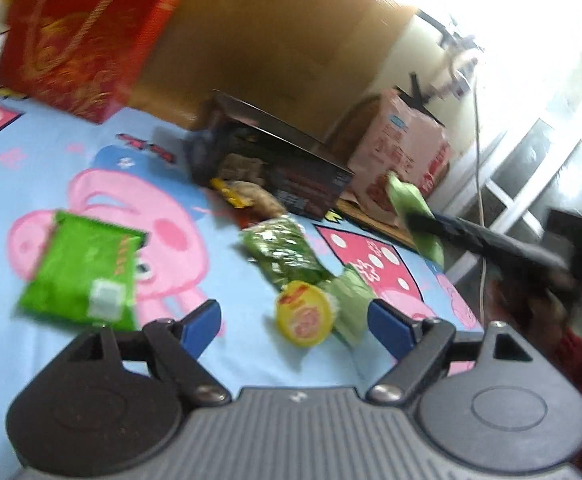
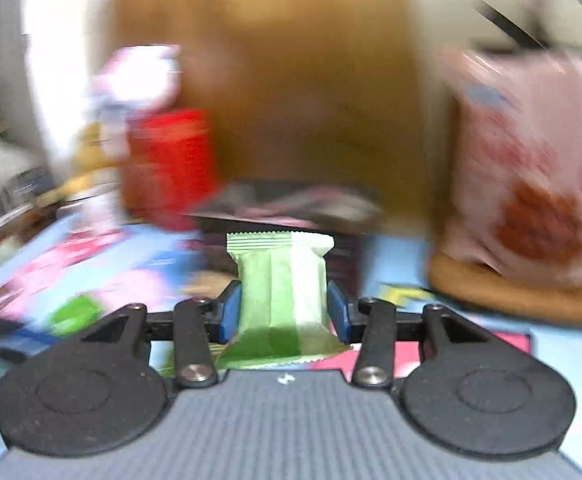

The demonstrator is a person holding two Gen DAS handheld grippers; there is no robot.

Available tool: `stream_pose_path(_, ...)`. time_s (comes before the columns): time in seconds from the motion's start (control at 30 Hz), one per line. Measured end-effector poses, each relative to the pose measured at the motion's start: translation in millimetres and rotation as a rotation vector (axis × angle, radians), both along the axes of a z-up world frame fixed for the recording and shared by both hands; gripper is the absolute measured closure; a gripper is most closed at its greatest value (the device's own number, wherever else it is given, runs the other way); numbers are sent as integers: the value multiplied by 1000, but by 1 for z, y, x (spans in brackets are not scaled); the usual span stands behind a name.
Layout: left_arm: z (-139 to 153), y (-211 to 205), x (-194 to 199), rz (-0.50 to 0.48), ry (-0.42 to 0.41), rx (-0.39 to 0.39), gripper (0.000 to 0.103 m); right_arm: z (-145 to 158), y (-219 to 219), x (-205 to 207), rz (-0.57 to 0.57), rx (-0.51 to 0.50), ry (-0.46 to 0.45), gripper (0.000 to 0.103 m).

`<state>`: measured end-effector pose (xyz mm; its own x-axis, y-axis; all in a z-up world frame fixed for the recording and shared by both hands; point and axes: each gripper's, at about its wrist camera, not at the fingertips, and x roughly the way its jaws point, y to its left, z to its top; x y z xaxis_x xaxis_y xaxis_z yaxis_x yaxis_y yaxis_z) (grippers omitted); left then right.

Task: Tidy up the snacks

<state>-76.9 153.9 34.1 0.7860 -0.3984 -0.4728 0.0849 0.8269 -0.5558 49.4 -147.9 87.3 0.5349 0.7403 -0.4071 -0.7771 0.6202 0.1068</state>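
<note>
1. Cartoon-print sheet (image 1: pixel 51 184), light blue with pink pig figures, carries all the loose snacks; the places below are given relative to the dark box
2. Red carton (image 1: pixel 87 36) stands upright far left of the dark box, at the sheet's back edge
3. Pink snack bag (image 1: pixel 407 148) stands upright just right of the dark box, on a round brown mat (image 2: pixel 511 296)
4. Dark box (image 1: pixel 291 168) lies at the back middle of the sheet, with small brown and yellow wrapped snacks heaped against its front
5. Bright green packet (image 1: pixel 79 268) lies flat well to the front left of the dark box
6. Dark green patterned packet (image 1: pixel 283 252) lies just in front of the dark box
7. Left gripper (image 1: pixel 295 320), jaws spread wide, grips nothing; the blue pads hang over the sheet on either side of a round yellow snack (image 1: pixel 303 314), no contact visible
8. Right gripper (image 2: pixel 285 312), jaws part closed, pinches a pale green wrapped snack (image 2: pixel 283 280) by its sides, blue pads against the wrapper, held up in front of the dark box; the left view shows it to the box's right, off the sheet
</note>
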Motion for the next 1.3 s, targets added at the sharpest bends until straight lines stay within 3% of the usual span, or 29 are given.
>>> stream_pose_path(0.17, -1, 31, -24, 93, -11, -65, 20, -21, 64, -76, 380, -198, -119, 54)
stream_pose_path(0.23, -1, 40, -34, 116, -14, -70, 20, -36, 88, -89, 487, -271, -131, 54)
stream_pose_path(0.33, -3, 46, -45, 132, -7, -67, 20, -55, 112, -102, 560, -354, -162, 54)
stream_pose_path(0.4, -5, 49, -49, 134, -2, -73, 20, -62, 122, -105, 553, -391, -204, 53)
stream_pose_path(0.43, -6, 49, -49, 131, -2, -79, 20, -63, 124, -106, 545, -388, -215, 46)
stream_pose_path(0.5, -7, 49, -48, 117, -4, -89, 20, -60, 117, -102, 516, -377, -205, 42)
stream_pose_path(0.7, -12, 36, -44, 37, -7, -111, 20, -64, 94, -95, 424, -329, -139, 38)
stream_pose_path(0.9, -26, 9, -29, -41, 58, -93, 23, -82, 76, -95, 336, -231, -10, 40)
stream_pose_path(0.97, -27, 1, -29, -57, 49, -84, 29, -84, 77, -96, 336, -194, 18, 44)
stream_pose_path(1.03, -27, -6, -29, -56, 52, -66, 35, -83, 81, -99, 348, -181, 11, 66)
stream_pose_path(1.13, -23, -4, -27, -32, 46, -36, 47, -79, 87, -94, 320, -183, -5, 77)
stream_pose_path(1.2, -16, 5, -23, -32, 32, -66, 48, -74, 87, -87, 297, -152, -2, 84)
stream_pose_path(1.3, 4, 9, -11, -37, -16, -58, 48, -57, 84, -74, 272, -88, -10, 84)
